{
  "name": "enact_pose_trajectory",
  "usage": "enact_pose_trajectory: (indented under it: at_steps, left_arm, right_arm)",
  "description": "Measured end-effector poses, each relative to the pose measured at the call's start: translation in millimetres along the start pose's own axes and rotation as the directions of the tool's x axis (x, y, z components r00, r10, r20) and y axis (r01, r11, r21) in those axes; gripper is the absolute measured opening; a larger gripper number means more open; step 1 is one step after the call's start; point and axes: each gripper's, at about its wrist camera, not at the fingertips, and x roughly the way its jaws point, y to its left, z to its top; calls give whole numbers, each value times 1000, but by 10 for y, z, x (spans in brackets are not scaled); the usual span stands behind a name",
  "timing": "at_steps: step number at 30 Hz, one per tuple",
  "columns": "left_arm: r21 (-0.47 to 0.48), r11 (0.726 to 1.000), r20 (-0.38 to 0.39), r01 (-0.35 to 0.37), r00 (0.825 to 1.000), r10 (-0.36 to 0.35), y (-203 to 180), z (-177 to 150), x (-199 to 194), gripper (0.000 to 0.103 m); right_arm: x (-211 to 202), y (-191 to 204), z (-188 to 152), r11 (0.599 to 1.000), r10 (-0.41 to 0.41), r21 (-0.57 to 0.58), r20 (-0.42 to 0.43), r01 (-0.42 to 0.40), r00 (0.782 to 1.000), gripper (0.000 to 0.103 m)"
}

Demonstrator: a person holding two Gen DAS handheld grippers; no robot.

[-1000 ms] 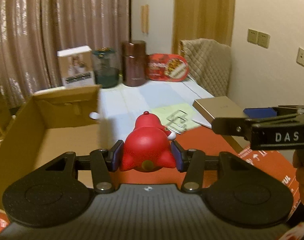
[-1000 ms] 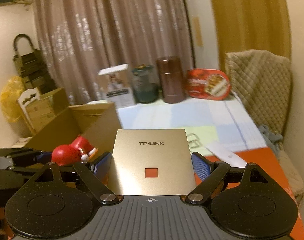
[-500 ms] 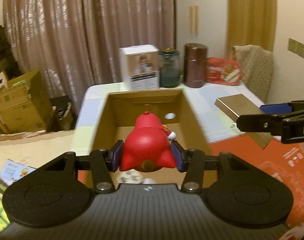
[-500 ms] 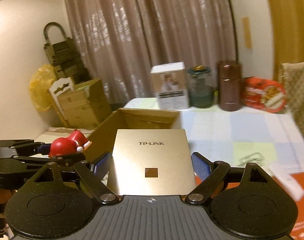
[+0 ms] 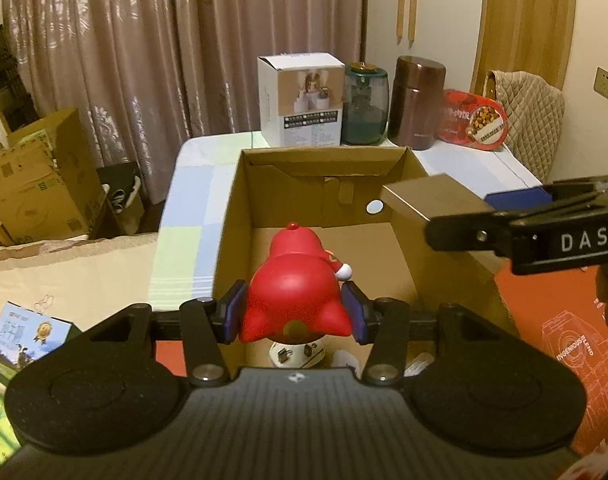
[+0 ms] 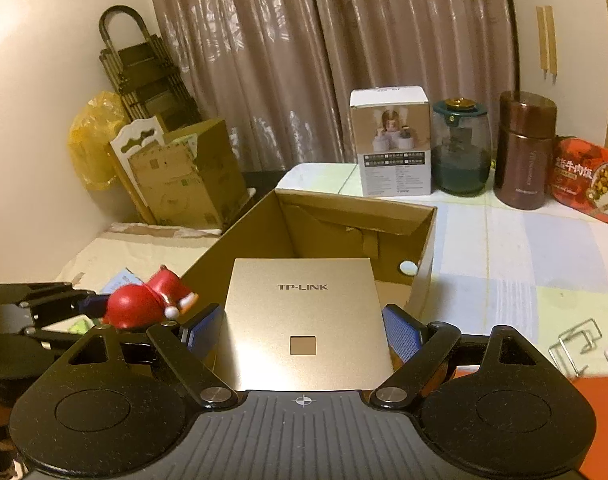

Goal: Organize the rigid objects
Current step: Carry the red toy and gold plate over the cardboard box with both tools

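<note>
Looking thru left wrist view: left gripper has its fingers closed tight on red figurine, blue pads pressing both sides, toy held over near end of open cardboard box. Box sits on tabletop w/ flaps up; inside, a white round item w/ dark marks lies on box floor right under the toy, rest of floor mostly bare brown. Small round hole in far-right wall. Right gripper comes in from right edge, carrying gold TP-LINK box above box's right wall; can't see its fingertips well here. Behind the box: white carton, green glass jar, brown canister, red food tray, in a row at tabletop's far edge.

Right wrist view: right gripper, fingers part-open, only as wide as the flat gold TP-LINK box, gripped by both side edges, logo up, its far end over cardboard box opening. Box interior seen past it looks bare at far end. Left gripper at left w/ red figurine, just beside box's left wall. Metal clip lies on tabletop to the right.
</note>
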Motion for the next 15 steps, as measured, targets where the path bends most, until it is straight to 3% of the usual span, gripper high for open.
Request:
enact_pose_trajectory:
  at_steps: [15]
  left_arm:
    - [3,999,-34,52,998,-52,-38,105,599,45]
  right_arm:
    - [361,-203,90,999,-39,11,-9,39,999,83]
